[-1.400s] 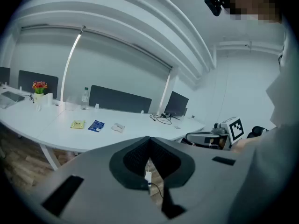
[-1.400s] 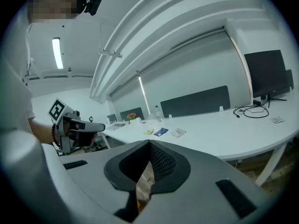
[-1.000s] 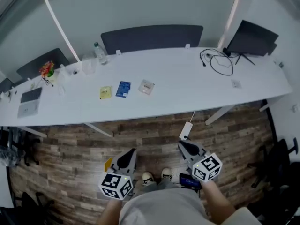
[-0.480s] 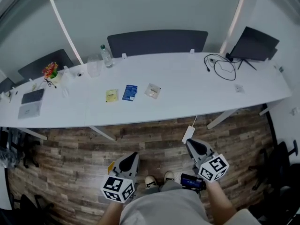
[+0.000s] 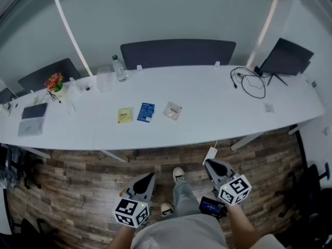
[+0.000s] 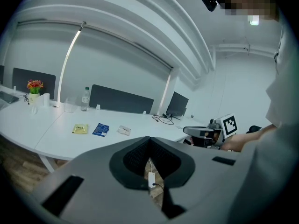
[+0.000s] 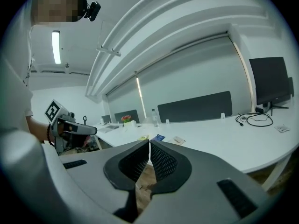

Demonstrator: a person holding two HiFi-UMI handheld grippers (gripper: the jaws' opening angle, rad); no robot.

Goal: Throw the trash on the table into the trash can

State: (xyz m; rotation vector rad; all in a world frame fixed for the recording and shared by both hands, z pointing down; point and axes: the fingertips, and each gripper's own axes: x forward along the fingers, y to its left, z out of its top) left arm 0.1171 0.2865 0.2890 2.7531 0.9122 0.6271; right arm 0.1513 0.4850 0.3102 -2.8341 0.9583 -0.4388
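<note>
Three bits of trash lie in a row on the long white table (image 5: 207, 113): a yellow packet (image 5: 124, 114), a blue packet (image 5: 146, 112) and a clear wrapper (image 5: 173, 110). The left gripper view also shows the yellow packet (image 6: 80, 129), the blue packet (image 6: 101, 129) and the wrapper (image 6: 124, 130). My left gripper (image 5: 150, 176) and right gripper (image 5: 208, 163) hang low over the wooden floor, well short of the table. Both are shut with nothing in them, the left gripper (image 6: 149, 139) and the right gripper (image 7: 149, 143) alike. No trash can is in view.
On the table's left stand a water bottle (image 5: 119, 67), a clear cup (image 5: 104, 78), flowers (image 5: 53, 81) and a tablet (image 5: 32, 111). A monitor (image 5: 287, 57) and cables (image 5: 251, 82) sit at the right. A power strip (image 5: 210, 153) lies on the floor. Chair backs (image 5: 176, 53) stand behind the table.
The table has slid lower in the head view, so I stand closer to it. One of the person's feet has stepped forward. Both grippers stay shut and low.
</note>
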